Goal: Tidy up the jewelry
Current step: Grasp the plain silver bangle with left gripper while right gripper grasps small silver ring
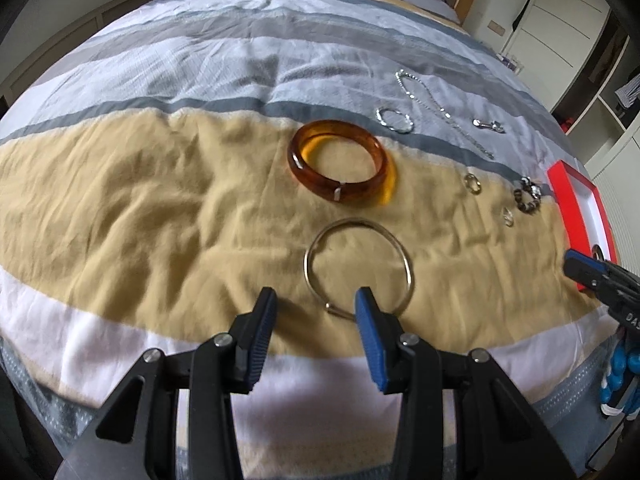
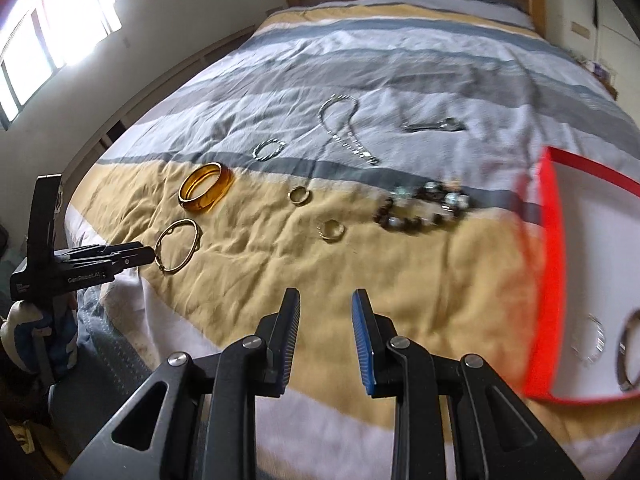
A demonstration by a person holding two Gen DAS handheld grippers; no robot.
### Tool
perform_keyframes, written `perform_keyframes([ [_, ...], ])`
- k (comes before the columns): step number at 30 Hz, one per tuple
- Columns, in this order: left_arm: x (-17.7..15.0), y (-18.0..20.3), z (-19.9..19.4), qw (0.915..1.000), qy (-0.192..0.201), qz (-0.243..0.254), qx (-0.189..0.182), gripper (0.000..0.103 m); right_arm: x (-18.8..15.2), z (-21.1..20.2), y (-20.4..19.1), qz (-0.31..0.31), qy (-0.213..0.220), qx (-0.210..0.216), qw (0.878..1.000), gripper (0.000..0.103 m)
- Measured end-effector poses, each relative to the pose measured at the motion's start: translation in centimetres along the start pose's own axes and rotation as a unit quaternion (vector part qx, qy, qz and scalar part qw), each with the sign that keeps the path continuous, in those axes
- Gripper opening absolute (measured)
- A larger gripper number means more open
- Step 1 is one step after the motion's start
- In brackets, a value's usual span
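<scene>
Nine pieces, by your count, lie loose on the bed (image 1: pixel 120 184), all in the middle and right of both frames.

1. Thin metal bangle (image 1: pixel 357 266), lower centre of the left view, flat on the tan stripe. Your left tool (image 1: pixel 316 318) hovers at its near edge, released and gripping nothing, with the right-hand pad just over the wire near its gap. No long axis, being a ring lying flat; the gap faces you, low in the frame. Judged the step in hand: straddle the wire beside the gap, one pad inside the loop and one outside, press lightly into the quilt, then close (soft bedding gives, so go low).
2. Amber bangle (image 1: pixel 342 168), just above it, flat.
3. Twisted silver ring (image 1: pixel 394 120), small rings (image 2: pixel 300 195) (image 2: pixel 331 229), beaded bracelet (image 2: pixel 420 208).
4. Chain necklace (image 2: pixel 346 128), long axis running upper left to lower right in the right view.
5. Small clasp piece (image 2: pixel 434 125), upper centre.
6. Red-rimmed tray (image 2: pixel 554 248), right edge, already holding two rings (blurred).

Your right tool (image 2: pixel 325 330) is parted and empty, near the tray.
</scene>
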State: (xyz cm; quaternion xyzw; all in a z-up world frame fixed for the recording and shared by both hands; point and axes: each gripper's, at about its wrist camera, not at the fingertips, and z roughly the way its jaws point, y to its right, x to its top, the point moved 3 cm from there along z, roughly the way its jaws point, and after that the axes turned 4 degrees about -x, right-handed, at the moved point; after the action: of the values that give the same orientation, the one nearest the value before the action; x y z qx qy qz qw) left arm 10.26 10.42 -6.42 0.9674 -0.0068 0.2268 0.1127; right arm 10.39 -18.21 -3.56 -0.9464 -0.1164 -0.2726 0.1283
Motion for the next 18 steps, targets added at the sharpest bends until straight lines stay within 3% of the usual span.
perform_keyframes([
  [13, 0.9, 0.0, 2.6, 0.9998, -0.016, 0.008, -0.001, 0.037, 3.2, 6.7, 0.5, 0.011, -0.020, 0.011, 1.000, 0.027],
  [18, 0.9, 0.1, 3.0, 0.9997, -0.018, 0.012, 0.008, 0.027, 3.8, 7.5, 0.8, 0.014, -0.018, 0.014, 1.000, 0.027],
])
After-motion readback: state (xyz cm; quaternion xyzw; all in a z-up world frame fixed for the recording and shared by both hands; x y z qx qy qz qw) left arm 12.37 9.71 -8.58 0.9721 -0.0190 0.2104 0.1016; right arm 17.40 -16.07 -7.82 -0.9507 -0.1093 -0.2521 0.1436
